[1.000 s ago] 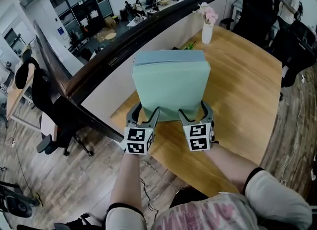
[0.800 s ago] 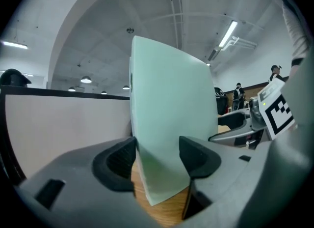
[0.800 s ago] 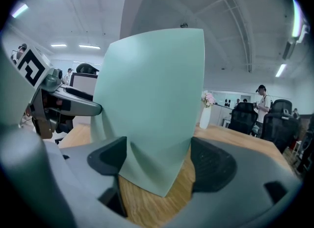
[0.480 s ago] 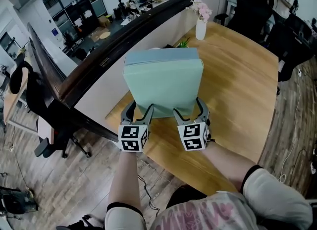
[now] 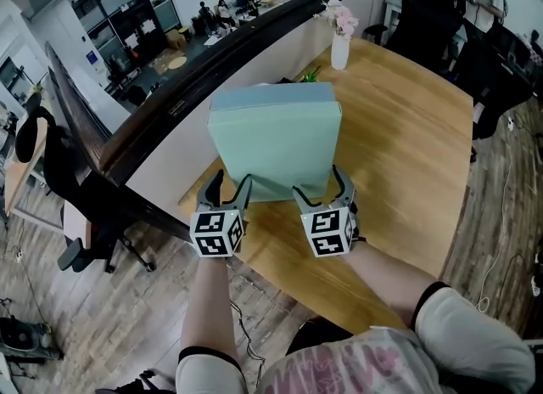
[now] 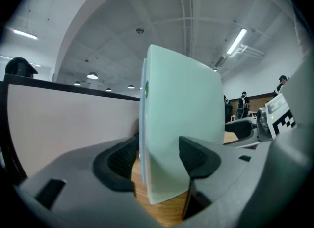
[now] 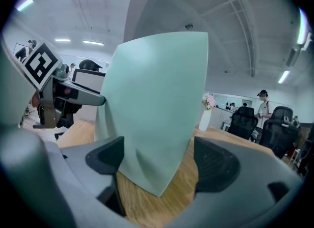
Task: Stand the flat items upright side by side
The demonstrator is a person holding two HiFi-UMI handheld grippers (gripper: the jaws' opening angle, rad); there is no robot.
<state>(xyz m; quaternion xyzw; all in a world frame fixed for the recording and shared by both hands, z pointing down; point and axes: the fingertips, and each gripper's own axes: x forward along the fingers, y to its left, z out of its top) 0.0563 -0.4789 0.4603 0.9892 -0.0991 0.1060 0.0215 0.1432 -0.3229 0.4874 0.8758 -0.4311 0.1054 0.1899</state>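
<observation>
Since a second back, both grippers have slid a little leftward with the green book, and the right gripper is letting go: its jaws are opening, the outer pad already clear of the book's lower right corner, which sits between them. On the other side, the left gripper looks clamped on the lower left corner, pads against both sides. Standing upright on its bottom edge, the book is at the near part of the wooden table, well short of the flower vase. Nothing props it that I can see, so I'd hold the left clamp, draw the right gripper straight back without brushing the corner, then ease the left off slowly.
</observation>
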